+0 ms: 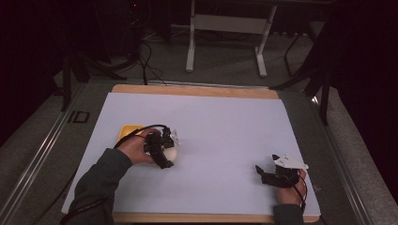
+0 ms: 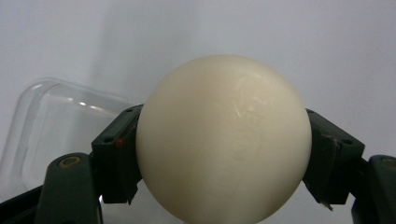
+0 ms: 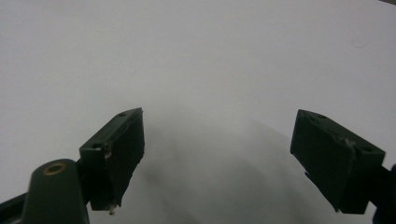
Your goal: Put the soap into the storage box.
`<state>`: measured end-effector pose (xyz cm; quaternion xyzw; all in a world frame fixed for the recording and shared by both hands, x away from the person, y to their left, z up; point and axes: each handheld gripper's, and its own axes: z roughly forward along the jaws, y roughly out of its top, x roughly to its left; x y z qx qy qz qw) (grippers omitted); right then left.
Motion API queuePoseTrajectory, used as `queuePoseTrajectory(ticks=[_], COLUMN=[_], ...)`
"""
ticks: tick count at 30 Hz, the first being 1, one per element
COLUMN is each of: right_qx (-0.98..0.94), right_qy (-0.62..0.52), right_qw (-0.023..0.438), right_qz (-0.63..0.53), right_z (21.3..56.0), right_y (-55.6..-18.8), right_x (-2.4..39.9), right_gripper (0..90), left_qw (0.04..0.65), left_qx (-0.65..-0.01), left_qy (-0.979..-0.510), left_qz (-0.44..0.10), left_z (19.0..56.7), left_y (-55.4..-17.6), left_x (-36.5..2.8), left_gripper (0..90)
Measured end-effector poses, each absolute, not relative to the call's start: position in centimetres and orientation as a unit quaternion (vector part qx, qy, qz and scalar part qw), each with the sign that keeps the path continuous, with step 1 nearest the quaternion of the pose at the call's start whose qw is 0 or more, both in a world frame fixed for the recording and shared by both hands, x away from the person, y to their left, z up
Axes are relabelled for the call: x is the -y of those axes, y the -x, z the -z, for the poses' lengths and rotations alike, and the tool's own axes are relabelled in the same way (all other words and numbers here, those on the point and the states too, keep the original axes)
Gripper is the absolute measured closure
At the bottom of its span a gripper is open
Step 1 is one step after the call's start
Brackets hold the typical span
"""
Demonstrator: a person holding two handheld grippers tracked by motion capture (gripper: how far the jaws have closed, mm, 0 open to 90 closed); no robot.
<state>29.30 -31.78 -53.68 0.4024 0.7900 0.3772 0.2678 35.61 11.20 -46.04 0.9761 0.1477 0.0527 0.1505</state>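
- The left gripper point(image 2: 224, 154) is clenched on a cream-white ball point(image 2: 224, 140), one jaw pressing each side at its widest part
- The ball is round, so it has no long axis and points no way; a faint embossed mark sits on its upper right face in the left gripper view
- In the high view the ball point(image 1: 170, 153) is at the left of the white sheet point(image 1: 220, 126), just right of a yellow tray point(image 1: 126, 131)
- The left gripper view shows a clear plastic container point(image 2: 56, 121) behind the ball; the high view gives just a glint of it point(image 1: 174, 137)
- The right gripper point(image 3: 219, 158) is released, its jaws wide apart over bare sheet; the high view places it point(image 1: 267, 172) well apart from the ball, near the right front corner
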Motion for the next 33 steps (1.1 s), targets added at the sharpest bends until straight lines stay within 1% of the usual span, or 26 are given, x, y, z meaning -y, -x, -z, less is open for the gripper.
queuePoseTrajectory(ticks=[10,24,33], right_qx=[-0.789,-0.789,-0.789], right_qy=[-0.403,-0.402,-0.402], right_qw=[0.268,0.269,0.269], right_qz=[-0.378,-0.378,-0.377], right_z=[53.7,53.7,53.7], right_y=[-29.3,-29.3,-29.3], right_x=[31.8,31.8,31.8], right_gripper=[17.5,17.5,17.5], left_qw=[0.163,0.158,0.159], left_qx=[-0.167,-0.204,-0.227], left_qy=[-0.971,-0.964,-0.958], left_qz=[-0.055,-0.059,-0.075], left_z=[45.4,45.5,45.6], left_y=[-36.0,-37.0,-37.2], left_x=[-12.4,-14.7,-15.6], left_gripper=[25.4,25.4,25.4])
